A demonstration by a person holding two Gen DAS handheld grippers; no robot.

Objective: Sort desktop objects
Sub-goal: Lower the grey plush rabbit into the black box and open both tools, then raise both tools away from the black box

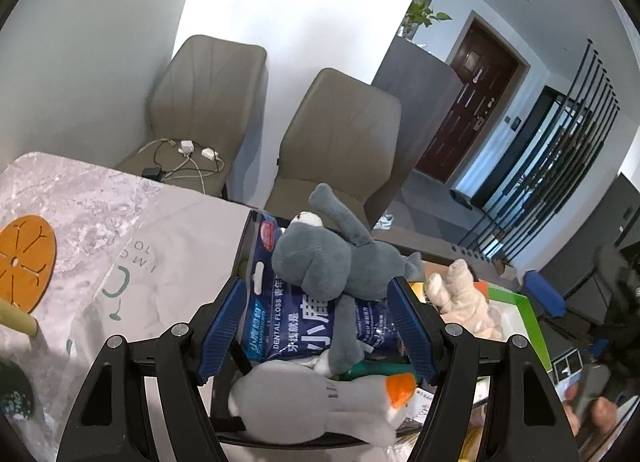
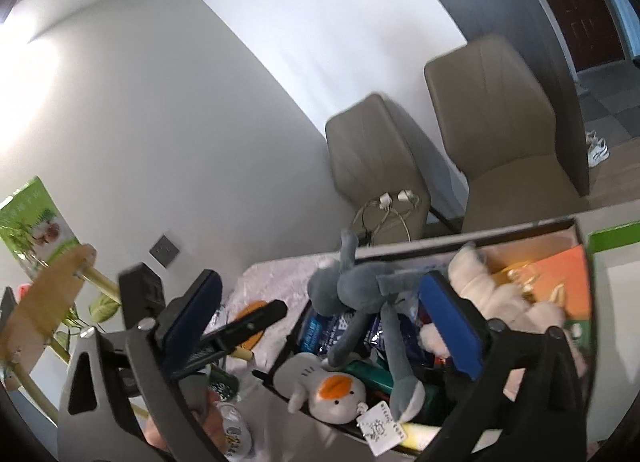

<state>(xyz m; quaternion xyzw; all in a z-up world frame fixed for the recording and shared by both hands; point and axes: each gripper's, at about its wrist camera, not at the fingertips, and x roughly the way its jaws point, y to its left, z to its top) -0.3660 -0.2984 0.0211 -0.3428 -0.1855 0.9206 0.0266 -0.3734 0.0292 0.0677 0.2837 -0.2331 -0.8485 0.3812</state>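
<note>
Between the spread blue pads of the left hand-held gripper [image 1: 316, 326] lies a grey plush rabbit [image 1: 332, 262], draped over a blue dental-floss bag [image 1: 280, 326] in a dark box [image 2: 576, 230] on the bench [image 1: 180, 230]. The right hand-held gripper [image 2: 320, 326] is also apart, empty. Closing now might snag the bag along with the limp toy.
</note>
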